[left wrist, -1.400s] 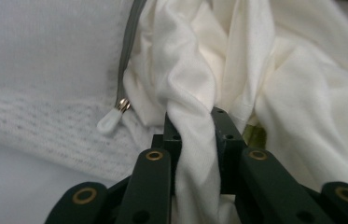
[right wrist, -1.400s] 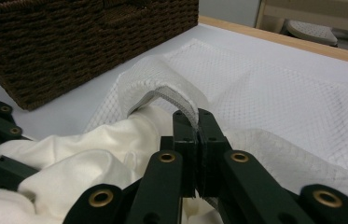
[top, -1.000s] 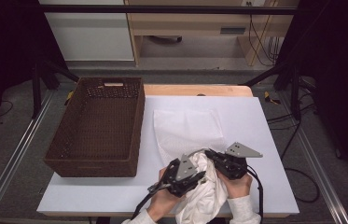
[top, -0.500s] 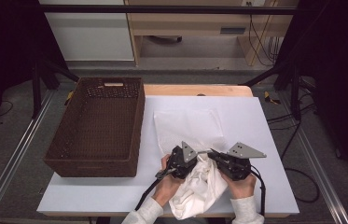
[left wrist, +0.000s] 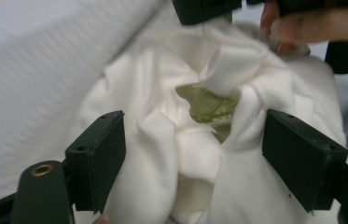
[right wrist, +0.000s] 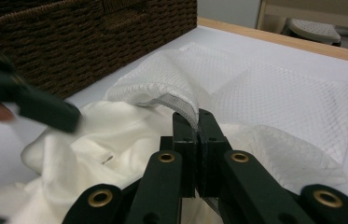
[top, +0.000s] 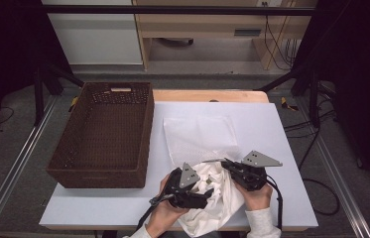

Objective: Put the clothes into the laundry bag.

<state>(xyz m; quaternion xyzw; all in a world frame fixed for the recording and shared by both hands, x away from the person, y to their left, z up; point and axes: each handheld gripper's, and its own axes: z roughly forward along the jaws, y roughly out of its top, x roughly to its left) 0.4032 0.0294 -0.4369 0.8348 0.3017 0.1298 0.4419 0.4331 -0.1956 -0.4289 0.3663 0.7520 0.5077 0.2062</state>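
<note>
White garment bunched at mesh bag mouth: my left gripper jaws just opened off it, right gripper clamps bag rim, so re-grab next.

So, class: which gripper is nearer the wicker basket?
Left. The left gripper sits over the white cloth closer to the basket; the right gripper is farther off.

1 high camera looks forward and down on the white desk; 2 tool cameras sit close, sharing the crumpled white cloth.
</note>
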